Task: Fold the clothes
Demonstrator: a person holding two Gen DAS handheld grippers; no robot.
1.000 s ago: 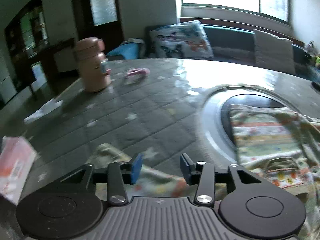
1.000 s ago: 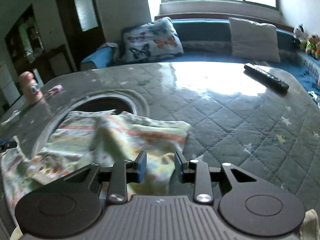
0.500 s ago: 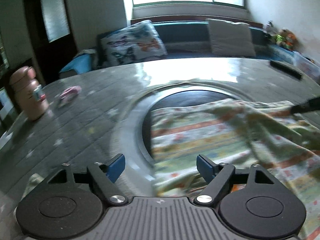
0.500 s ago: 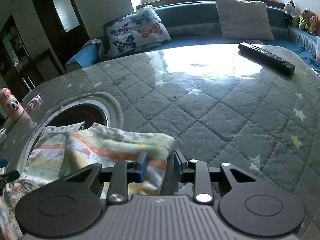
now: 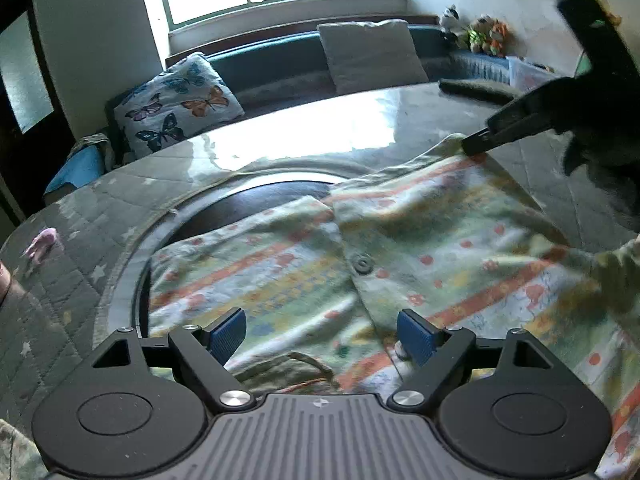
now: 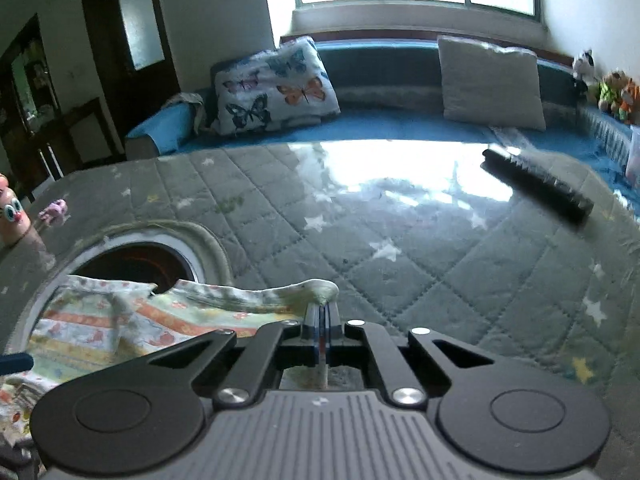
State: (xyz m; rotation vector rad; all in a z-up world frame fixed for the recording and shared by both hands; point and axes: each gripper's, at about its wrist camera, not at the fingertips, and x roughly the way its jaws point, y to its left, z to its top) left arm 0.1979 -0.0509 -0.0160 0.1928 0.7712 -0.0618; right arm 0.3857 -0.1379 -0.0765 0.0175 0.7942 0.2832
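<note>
A pale child's garment with orange stripes and a round button lies spread over the quilted table. My left gripper is open wide, its blue pads just above the garment's near part, holding nothing. My right gripper is shut on the garment's far corner, which bunches up at the fingertips. The right gripper also shows in the left wrist view, pinching that same corner. The rest of the garment trails left in the right wrist view.
The grey star-quilted table cover has a round dark opening partly under the garment. A black remote lies at the far right. A pink figure and small pink toy sit at the left. A sofa with cushions stands behind.
My right gripper has closed on the garment's corner. My left gripper has swung right over the garment and opened wide.
</note>
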